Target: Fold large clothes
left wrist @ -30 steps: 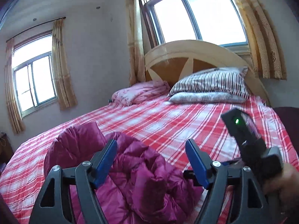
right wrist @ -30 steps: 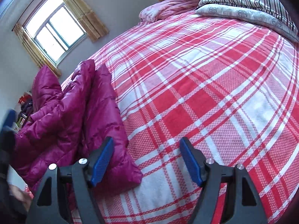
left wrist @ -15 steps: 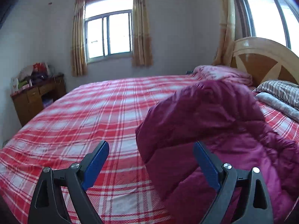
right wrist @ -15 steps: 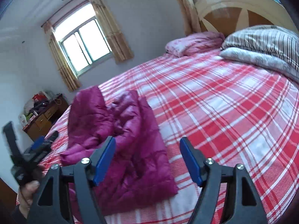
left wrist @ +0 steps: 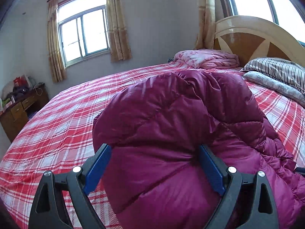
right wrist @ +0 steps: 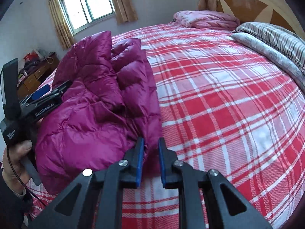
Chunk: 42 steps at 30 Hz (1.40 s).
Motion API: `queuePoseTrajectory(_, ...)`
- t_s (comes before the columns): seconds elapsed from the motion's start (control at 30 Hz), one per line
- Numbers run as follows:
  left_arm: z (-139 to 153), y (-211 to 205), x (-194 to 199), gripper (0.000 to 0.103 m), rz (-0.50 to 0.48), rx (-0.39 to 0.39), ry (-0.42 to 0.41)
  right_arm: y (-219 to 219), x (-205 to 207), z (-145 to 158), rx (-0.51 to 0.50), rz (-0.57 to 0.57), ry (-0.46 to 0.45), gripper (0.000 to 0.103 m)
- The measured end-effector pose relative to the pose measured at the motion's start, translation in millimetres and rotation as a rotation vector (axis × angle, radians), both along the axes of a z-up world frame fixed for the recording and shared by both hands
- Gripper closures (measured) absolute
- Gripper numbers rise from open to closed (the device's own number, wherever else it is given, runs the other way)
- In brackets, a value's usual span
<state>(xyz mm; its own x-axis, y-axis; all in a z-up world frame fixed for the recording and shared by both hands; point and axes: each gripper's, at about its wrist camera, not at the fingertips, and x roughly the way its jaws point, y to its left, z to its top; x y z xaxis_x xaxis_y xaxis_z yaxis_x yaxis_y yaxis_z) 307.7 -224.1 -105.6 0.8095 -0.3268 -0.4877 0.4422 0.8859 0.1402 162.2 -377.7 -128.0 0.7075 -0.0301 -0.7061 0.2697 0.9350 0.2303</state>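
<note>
A magenta puffer jacket (left wrist: 177, 118) lies crumpled on the red plaid bed (left wrist: 63, 118). It also shows in the right wrist view (right wrist: 99, 99). My left gripper (left wrist: 152, 150) is open, its blue pads on either side of a bulging fold of the jacket at its near left end. It also shows from the side in the right wrist view (right wrist: 45, 93). My right gripper (right wrist: 150, 143) has its jaws narrowed around the jacket's near right corner, with a small gap still between the pads.
A folded pink quilt (left wrist: 207, 59) and striped pillows (left wrist: 276, 72) lie by the wooden headboard (left wrist: 247, 38). A wooden cabinet (left wrist: 21, 110) with clutter stands at the left wall. Plaid bedsheet (right wrist: 228, 105) stretches right of the jacket.
My left gripper has moved in onto the jacket, so the fabric now bulges between its pads. My right gripper has dropped to the jacket's corner and its jaws have narrowed from wide open.
</note>
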Motion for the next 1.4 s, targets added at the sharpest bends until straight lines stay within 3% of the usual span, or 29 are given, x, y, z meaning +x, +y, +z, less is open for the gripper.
queuePoseTrajectory(0.03,-0.1,-3.9,-1.4,0.011,-0.01,0.005,-0.008,-2.9,-3.8,6.6,-0.004,-0.015,-0.023,0.078)
queuePoseTrajectory(0.1,-0.9,-10.5,-3.2,0.011,-0.03,0.023,-0.016,-8.0,-7.0,22.2,-0.004,-0.041,-0.075,0.051)
queuePoseTrajectory(0.13,-1.0,-12.6,-3.6,0.011,-0.042,0.031,-0.02,-10.4,-5.3,31.3,0.005,-0.045,-0.108,0.048)
queuePoseTrajectory(0.27,-1.3,-15.0,-1.2,0.011,-0.063,0.042,-0.012,-6.5,28.8,50.9,0.042,0.009,-0.137,0.047)
queuePoseTrajectory(0.33,-2.5,-14.7,2.4,0.011,-0.066,0.04,-0.001,3.1,52.6,45.4,0.045,0.064,-0.092,0.047)
queuePoseTrajectory(0.37,-2.0,-14.4,3.3,0.011,-0.066,0.037,0.003,7.2,62.8,35.9,0.067,0.091,-0.052,0.051)
queuePoseTrajectory(0.43,0.5,-12.3,4.3,0.011,-0.064,0.03,0.01,16.7,70.7,17.9,0.068,0.131,0.022,0.073)
queuePoseTrajectory(0.5,4.9,-7.1,4.7,0.011,-0.053,0.013,0.009,21.2,64.0,4.7,0.03,0.117,0.046,0.081)
queuePoseTrajectory(0.57,10.6,2.7,6.8,0.011,-0.03,-0.014,-0.013,16.7,54.8,-4.5,0.033,0.083,0.067,0.083)
queuePoseTrajectory(0.67,11.5,12.5,16.8,0.011,0.004,-0.022,-0.019,12.9,46.5,2.0,0.019,0.05,0.075,0.083)
queuePoseTrajectory(0.77,9.4,15.8,27.6,0.011,0.017,-0.029,0.007,20.5,40.6,36.7,-0.058,-0.005,0.0,0.059)
queuePoseTrajectory(0.9,15.2,21.6,35.4,0.011,0.06,-0.053,0.003,39.0,56.4,86.8,-0.078,0.015,-0.135,0.058)
queuePoseTrajectory(1.0,17.9,28.4,41.3,0.011,0.106,-0.083,0.023,58.9,90.4,102.1,-0.072,0.08,-0.159,0.058)
queuePoseTrajectory(1.07,19.5,32.6,44.5,0.011,0.151,-0.088,0.018,63.7,115.4,95.6,-0.032,0.123,-0.14,0.058)
queuePoseTrajectory(1.17,15.3,29.4,52.1,0.011,0.153,-0.07,0.045,51.4,134.7,71.7,-0.027,0.088,-0.072,0.06)
queuePoseTrajectory(1.27,7.8,18.2,58.2,0.011,0.134,-0.046,0.057,39.5,133.5,46.0,-0.05,0.067,-0.001,0.065)
queuePoseTrajectory(1.4,1.7,-11.2,57.0,0.011,0.101,-0.006,0.04,21.4,123.1,30.0,-0.078,0.019,0.004,0.065)
